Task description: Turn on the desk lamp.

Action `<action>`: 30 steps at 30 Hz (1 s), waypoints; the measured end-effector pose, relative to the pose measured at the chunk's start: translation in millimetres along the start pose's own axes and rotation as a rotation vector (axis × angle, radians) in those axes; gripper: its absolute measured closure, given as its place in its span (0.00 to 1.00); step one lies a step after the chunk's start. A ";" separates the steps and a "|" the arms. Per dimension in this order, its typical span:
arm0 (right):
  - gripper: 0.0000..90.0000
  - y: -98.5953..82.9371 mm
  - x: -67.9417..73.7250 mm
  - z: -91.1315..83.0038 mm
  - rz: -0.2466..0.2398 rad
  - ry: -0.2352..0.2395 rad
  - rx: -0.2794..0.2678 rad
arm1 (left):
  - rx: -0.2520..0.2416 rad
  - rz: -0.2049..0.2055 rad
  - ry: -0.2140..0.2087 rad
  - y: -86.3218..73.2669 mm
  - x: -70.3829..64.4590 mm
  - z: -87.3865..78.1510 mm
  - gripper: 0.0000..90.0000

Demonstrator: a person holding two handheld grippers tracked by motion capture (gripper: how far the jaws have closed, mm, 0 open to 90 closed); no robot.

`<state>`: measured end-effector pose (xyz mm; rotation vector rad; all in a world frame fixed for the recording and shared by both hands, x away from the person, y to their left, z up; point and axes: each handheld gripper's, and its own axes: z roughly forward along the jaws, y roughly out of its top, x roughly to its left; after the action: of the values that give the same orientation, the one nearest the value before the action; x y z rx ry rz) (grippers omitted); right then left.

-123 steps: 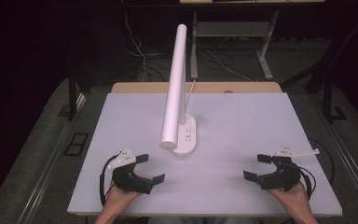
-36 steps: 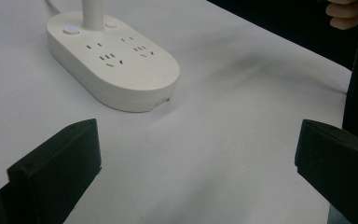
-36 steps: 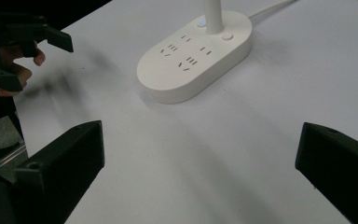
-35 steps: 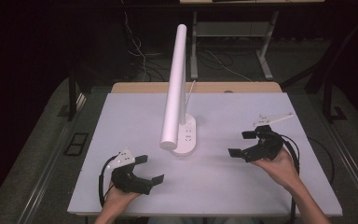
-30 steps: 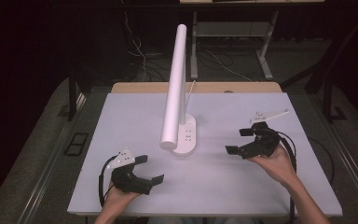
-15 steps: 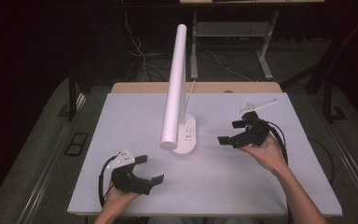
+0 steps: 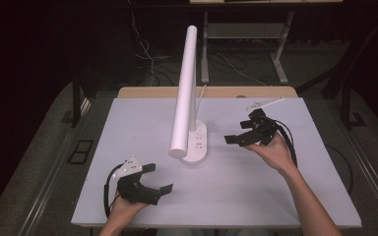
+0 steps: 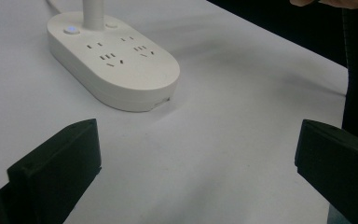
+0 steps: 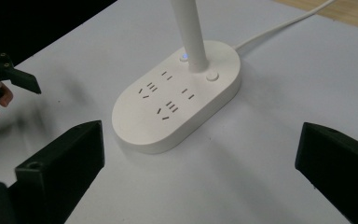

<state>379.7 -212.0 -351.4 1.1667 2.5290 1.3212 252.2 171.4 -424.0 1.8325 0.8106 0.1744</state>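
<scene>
A white desk lamp stands mid-table on an oval base (image 7: 193, 145) with power sockets (image 9: 165, 105) and two small buttons; its long tube head (image 7: 184, 93) leans toward the near side. My right gripper (image 7: 238, 132) hovers open, just right of the base, jaws pointing at it. In the right gripper view the base (image 9: 177, 100) lies between the wide-apart jaws, a little ahead. My left gripper (image 7: 158, 178) rests open on the table at the near left. Its own view shows the base (image 8: 114, 65) ahead and left.
The lamp's white cord (image 9: 279, 28) runs off the far side of the white table (image 7: 275, 196) toward a wooden strip (image 7: 226, 92). Black cables trail from both grippers. Dark floor and metal desk legs (image 7: 280, 64) lie beyond.
My right gripper has risen from the near right of the table and travelled forward and left toward the lamp base, still open. The left gripper has stayed put.
</scene>
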 end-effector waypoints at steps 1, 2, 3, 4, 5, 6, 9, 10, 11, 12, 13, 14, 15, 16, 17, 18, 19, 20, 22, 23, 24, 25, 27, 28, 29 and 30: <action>0.01 1.0 -0.6 0.7 0.001 0.000 -0.001 | 0.002 0.001 -0.002 -0.2 -0.6 0.3 0.00; 0.01 1.9 -1.1 1.4 0.002 -0.001 -0.004 | 0.004 0.006 -0.003 -0.1 -0.6 0.4 0.00; 0.01 1.9 -1.1 1.4 0.002 -0.001 -0.004 | 0.004 0.006 -0.003 -0.1 -0.6 0.4 0.00; 0.01 3.4 -2.3 3.1 0.005 -0.003 -0.007 | 0.004 0.004 -0.004 -0.1 -1.1 0.5 0.00; 0.01 3.9 -2.8 4.1 0.009 0.000 -0.006 | 0.004 0.002 -0.004 -0.2 -1.4 0.7 0.00; 0.01 4.3 -3.5 5.4 0.009 -0.002 -0.005 | 0.004 0.003 -0.005 -0.3 -1.4 1.0 0.00; 0.01 5.7 -5.7 9.2 0.013 -0.004 0.000 | 0.005 0.001 -0.005 -0.4 -1.8 1.4 0.00; 0.01 6.3 -6.2 10.2 0.016 -0.005 0.002 | 0.005 0.002 -0.006 -0.4 -1.8 1.5 0.00; 0.01 7.0 -7.2 11.3 0.016 -0.004 0.000 | 0.004 0.002 -0.006 -0.5 -1.8 1.7 0.00; 0.01 7.7 -8.0 12.3 0.019 -0.007 -0.001 | 0.004 0.003 -0.008 -0.6 -1.7 2.0 0.00; 0.01 8.5 -8.7 13.5 0.023 -0.004 -0.001 | 0.004 0.003 -0.008 -0.6 -1.7 2.0 0.00; 0.01 9.4 -9.4 14.7 0.024 -0.004 0.001 | 0.004 0.003 -0.007 -0.6 -1.8 2.1 0.00; 0.01 10.5 -10.1 15.9 0.021 -0.008 0.003 | 0.003 0.002 -0.007 -0.6 -1.7 2.1 0.00; 0.01 11.6 -10.4 17.1 0.026 -0.008 -0.001 | 0.004 0.002 -0.008 -0.6 -1.7 2.1 0.00; 0.01 12.7 -11.1 18.1 0.026 -0.007 -0.003 | 0.003 0.002 -0.008 -0.6 -1.7 2.0 0.00; 0.01 14.0 -11.5 19.1 0.028 -0.007 -0.002 | 0.003 0.001 -0.008 -0.6 -1.6 2.0 0.00; 0.01 15.2 -11.7 20.1 0.030 -0.008 -0.003 | 0.003 0.001 -0.008 -0.6 -1.6 2.0 0.00; 0.01 16.4 -12.3 20.9 0.028 -0.006 -0.006 | 0.004 0.000 -0.007 -0.5 -1.6 1.8 0.00; 0.01 18.5 -12.4 22.4 0.038 -0.004 -0.006 | 0.006 -0.001 -0.006 -0.5 -1.1 1.7 0.00; 0.01 19.6 -12.8 23.8 0.035 -0.005 -0.010 | 0.007 -0.001 -0.006 -0.5 -1.1 1.7 0.00; 0.06 20.5 -13.1 24.5 0.038 -0.006 -0.006 | 0.007 -0.001 -0.006 -0.5 -1.1 1.7 0.00; 0.09 21.2 -13.7 24.8 0.037 0.006 -0.012 | 0.006 0.000 -0.006 -0.4 -0.8 1.5 0.00; 0.18 23.0 -14.9 25.5 0.039 0.013 -0.032 | 0.005 -0.001 -0.005 -0.4 -0.7 1.5 0.00; 0.20 24.0 -15.3 26.0 0.043 0.019 -0.043 | 0.006 -0.001 -0.005 -0.5 -0.7 1.4 0.00; 0.24 25.0 -16.1 26.8 0.045 0.021 -0.047 | 0.005 -0.001 -0.005 -0.5 -0.6 1.3 0.00; 0.28 25.8 -16.5 28.0 0.046 0.025 -0.054 | 0.004 -0.003 -0.005 -0.4 -0.7 1.1 0.00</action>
<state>417.3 -194.7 -354.9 1.2128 2.4815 1.4143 252.0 170.2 -424.6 1.8346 0.8104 0.1664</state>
